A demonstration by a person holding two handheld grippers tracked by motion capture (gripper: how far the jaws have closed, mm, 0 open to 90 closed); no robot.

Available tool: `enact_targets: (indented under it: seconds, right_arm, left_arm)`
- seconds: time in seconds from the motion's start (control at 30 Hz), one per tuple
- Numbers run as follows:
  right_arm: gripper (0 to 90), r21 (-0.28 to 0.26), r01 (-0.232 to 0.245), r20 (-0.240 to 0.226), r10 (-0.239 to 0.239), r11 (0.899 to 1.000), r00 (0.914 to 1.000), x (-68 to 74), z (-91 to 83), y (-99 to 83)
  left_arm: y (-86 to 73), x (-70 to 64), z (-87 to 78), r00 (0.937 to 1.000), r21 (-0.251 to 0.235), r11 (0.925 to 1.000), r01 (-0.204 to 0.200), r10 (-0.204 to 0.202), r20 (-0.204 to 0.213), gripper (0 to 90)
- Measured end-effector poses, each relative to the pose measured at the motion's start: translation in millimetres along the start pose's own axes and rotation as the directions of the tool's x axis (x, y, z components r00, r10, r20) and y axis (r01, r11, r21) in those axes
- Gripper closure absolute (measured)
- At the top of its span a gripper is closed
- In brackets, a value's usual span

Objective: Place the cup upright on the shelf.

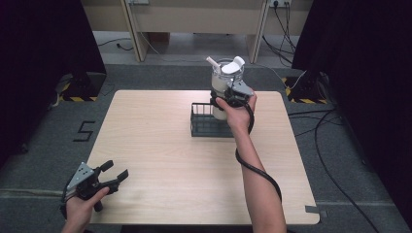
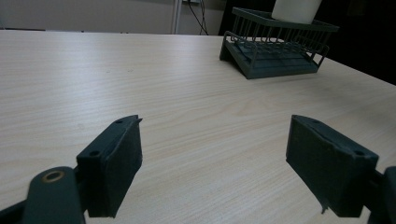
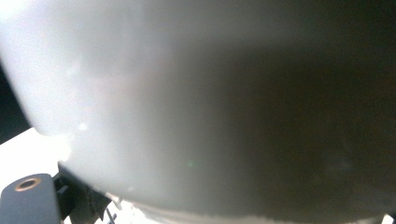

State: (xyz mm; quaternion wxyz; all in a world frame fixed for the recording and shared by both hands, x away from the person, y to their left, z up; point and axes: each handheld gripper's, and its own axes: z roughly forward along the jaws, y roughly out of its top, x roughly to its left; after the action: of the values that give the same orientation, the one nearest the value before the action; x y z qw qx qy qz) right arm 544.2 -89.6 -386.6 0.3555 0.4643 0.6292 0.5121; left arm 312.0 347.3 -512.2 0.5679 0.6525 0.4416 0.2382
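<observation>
A white container with white pieces sticking out of its top is held upright over the right end of a dark wire basket. My right gripper is shut on the container's near side. In the right gripper view the white container's wall sits right against the camera and hides the jaws' tips. My left gripper rests low at the table's front left corner, open, with nothing between its pads. From there the basket and the container's base show far ahead.
The light wooden table carries the basket near its back middle. Dark curtains flank both sides. Cables trail over the grey floor to the right of the table.
</observation>
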Motion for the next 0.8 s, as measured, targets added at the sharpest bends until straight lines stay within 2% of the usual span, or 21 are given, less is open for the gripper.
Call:
enact_targets:
  seconds: [0.8]
  right_arm:
    - [10.9, 0.052, 0.006, 0.009, -0.006, 0.999, 0.9999, 2.3, 11.8, -27.7]
  left_arm:
    - [0.3, -0.3, -1.4, 1.0000, -0.004, 1.0000, -0.002, 0.002, 0.001, 17.8]
